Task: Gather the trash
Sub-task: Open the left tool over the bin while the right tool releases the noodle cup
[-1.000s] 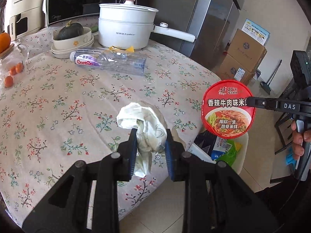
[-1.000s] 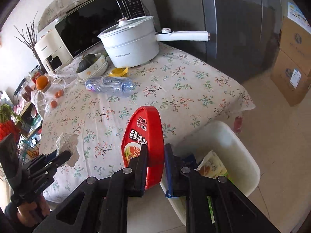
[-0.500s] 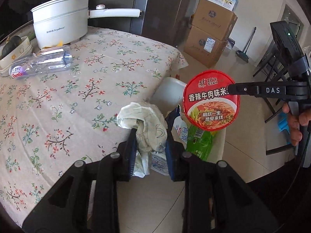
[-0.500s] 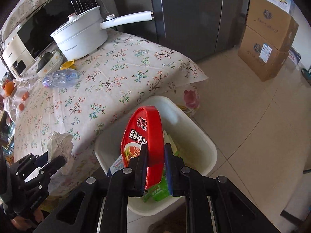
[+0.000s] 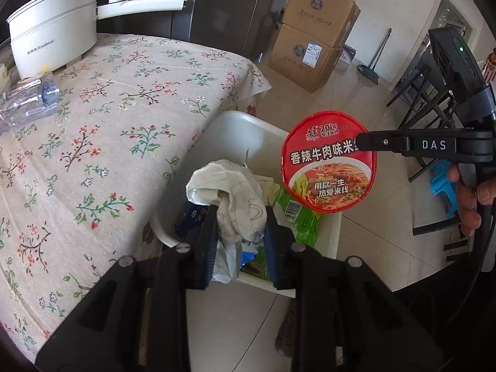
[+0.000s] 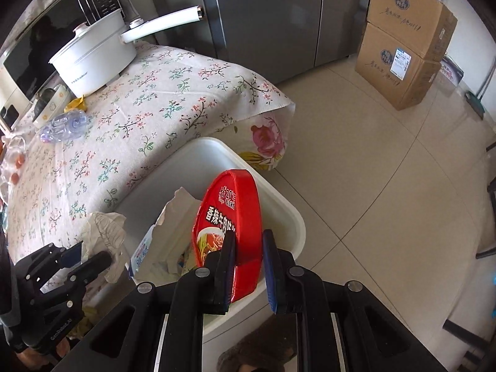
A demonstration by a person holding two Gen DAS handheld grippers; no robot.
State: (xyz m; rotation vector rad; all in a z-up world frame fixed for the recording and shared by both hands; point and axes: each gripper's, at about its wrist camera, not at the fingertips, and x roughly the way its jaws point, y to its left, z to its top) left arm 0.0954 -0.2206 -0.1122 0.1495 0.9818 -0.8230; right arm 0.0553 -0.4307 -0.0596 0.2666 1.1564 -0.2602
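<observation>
My left gripper [image 5: 238, 217] is shut on a crumpled white tissue [image 5: 229, 192] and holds it over the near edge of the white trash bin [image 5: 248, 133], which stands on the floor beside the table. My right gripper [image 6: 248, 241] holds a red noodle-cup lid [image 6: 229, 214] upright over the bin [image 6: 288, 214]; its jaws have spread and the right finger stands apart from the lid. The lid [image 5: 328, 161] and right gripper [image 5: 359, 145] also show in the left wrist view. The bin holds green and blue wrappers [image 5: 297, 217] and paper.
A table with a floral cloth [image 5: 108, 142] carries a white electric pot [image 5: 52, 28], a clear plastic bottle [image 6: 65, 124] and a yellow wrapper [image 6: 77, 102]. Cardboard boxes [image 6: 406, 34] stand on the tiled floor by a grey fridge [image 6: 272, 15].
Both grippers moved from above the table to over the bin. The right gripper's jaws have widened around the lid. The left gripper still clamps the tissue.
</observation>
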